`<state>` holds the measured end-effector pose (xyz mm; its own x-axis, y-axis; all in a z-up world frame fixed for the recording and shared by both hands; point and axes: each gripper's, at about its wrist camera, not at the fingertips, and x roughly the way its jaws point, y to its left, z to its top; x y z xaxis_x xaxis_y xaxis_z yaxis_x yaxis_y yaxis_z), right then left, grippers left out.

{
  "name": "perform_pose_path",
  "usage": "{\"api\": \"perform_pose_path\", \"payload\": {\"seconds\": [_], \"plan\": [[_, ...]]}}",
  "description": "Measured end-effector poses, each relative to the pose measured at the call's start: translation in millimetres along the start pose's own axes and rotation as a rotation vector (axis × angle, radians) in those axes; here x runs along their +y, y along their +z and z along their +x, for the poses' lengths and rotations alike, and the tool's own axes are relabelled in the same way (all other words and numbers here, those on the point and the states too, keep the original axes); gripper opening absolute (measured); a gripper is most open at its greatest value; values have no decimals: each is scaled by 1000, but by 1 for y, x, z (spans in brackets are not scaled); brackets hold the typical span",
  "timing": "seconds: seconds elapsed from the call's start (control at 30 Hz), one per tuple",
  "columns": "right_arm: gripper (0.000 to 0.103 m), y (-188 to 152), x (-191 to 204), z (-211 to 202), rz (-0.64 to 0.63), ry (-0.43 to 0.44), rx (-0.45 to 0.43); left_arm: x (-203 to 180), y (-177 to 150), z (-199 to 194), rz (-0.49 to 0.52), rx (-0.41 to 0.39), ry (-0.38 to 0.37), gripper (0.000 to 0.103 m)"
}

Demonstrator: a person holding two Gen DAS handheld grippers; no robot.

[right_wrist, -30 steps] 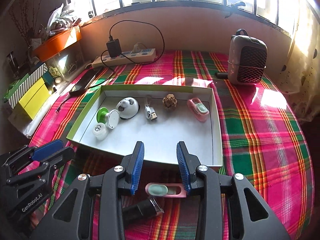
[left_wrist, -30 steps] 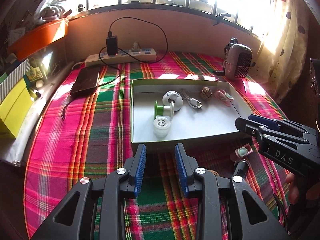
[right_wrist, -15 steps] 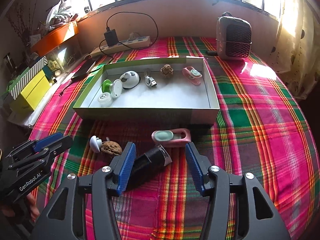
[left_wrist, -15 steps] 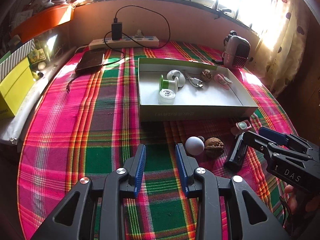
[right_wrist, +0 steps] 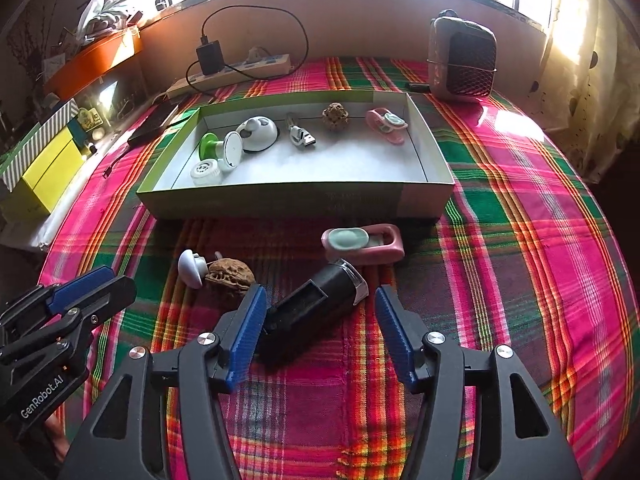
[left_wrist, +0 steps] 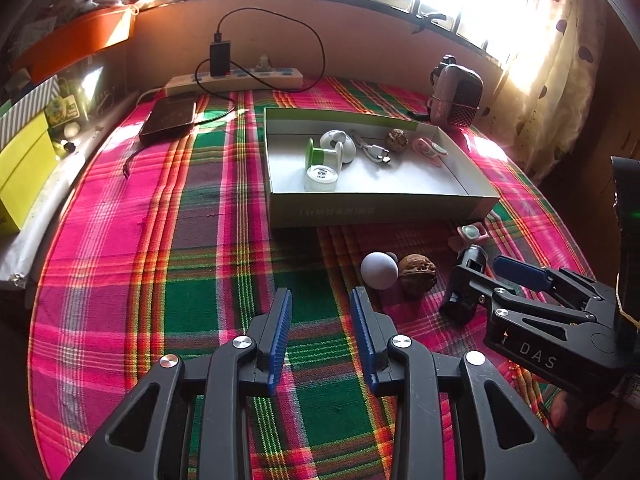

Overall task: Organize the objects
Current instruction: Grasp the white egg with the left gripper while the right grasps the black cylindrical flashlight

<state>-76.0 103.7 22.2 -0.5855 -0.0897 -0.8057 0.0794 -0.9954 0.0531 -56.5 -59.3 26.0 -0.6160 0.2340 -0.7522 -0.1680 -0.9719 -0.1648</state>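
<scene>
Right gripper [right_wrist: 320, 334]: blue-padded jaws spread wide, holding nothing, straddling the near end of the black cylindrical device with a chrome collar [right_wrist: 316, 312]. The left pad looks touching or just beside its body; the right pad stands apart. The device lies tilted on the plaid tablecloth [right_wrist: 520, 264], chrome end far and to the right, a rectangular recess facing up.

Handling judgement: hard plastic shell, rigid, probably light to moderate in weight; smooth and round, so likely to roll or slip under a skewed pinch. Best hold is across the black barrel mid-length, pads square to its axis, clear of the chrome collar.

Left gripper [left_wrist: 320, 338]: jaws moderately parted, empty, over bare cloth, nothing between them.

Outward: just beyond the device lies a pink oblong case with a pale green oval lid [right_wrist: 362, 242]. To its left, a wrinkled brown walnut [right_wrist: 230, 276] touches a small white mushroom-shaped knob [right_wrist: 190, 267].

Farther off sits the open green-rimmed white cardboard box [right_wrist: 296, 196], already holding a green spool, a white cap, a white dome, a USB adapter, another walnut and another pink case. Four items remain outside.
</scene>
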Motion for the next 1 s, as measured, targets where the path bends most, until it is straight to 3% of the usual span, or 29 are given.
{"api": "perform_pose_path", "payload": {"seconds": [0.37,0.57,0.83,1.0], "plan": [[58,-13,-7,0,-19,-119,23,3,4,9,18,22,-54,29],[62,-19,-25,0,8,-133,29,-4,8,16,38,40,-99,34],[63,-15,-38,3,-8,-68,15,-13,16,25,48,55,-141,35],[63,-10,-43,7,-31,-40,15,-19,19,36,60,82,-119,35]]}}
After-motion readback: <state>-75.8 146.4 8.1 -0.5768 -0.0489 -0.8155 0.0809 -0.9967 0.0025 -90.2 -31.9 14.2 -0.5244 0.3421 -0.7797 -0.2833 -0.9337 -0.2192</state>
